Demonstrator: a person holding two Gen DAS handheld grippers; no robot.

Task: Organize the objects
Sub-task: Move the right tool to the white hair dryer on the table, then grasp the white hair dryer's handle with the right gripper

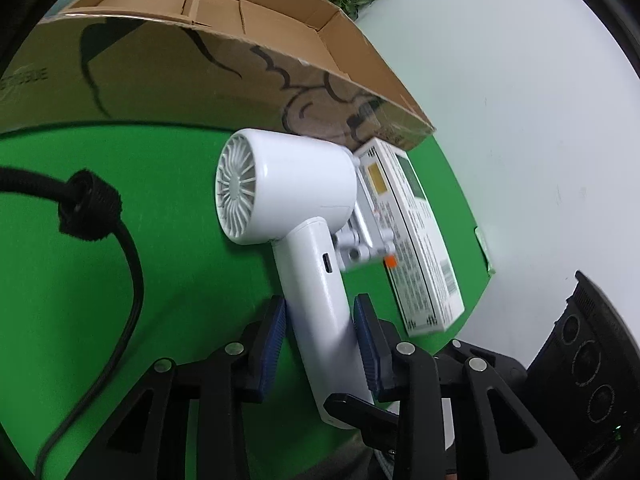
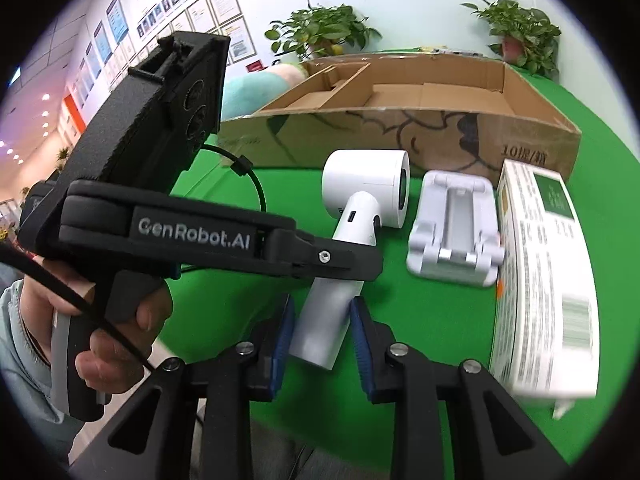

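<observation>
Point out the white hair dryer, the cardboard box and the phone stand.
white hair dryer (image 1: pixel 286 184): left wrist view, barrel.
cardboard box (image 2: pixel 360 136): right wrist view, front wall.
phone stand (image 2: pixel 454 226): right wrist view, centre plate.

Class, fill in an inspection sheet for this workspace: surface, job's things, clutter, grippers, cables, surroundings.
Surface: green mat on a white table.
Job's things: white handheld fan, phone stand and printed box lying before an open cardboard box with dividers.
Clutter: nothing seen.
Grippers: left gripper jaws clamp the fan's handle; right gripper jaws flank its end, contact unclear.
Cables: black cable with a tie, over the mat.
Surroundings: potted plants, framed notices on the wall.
</observation>
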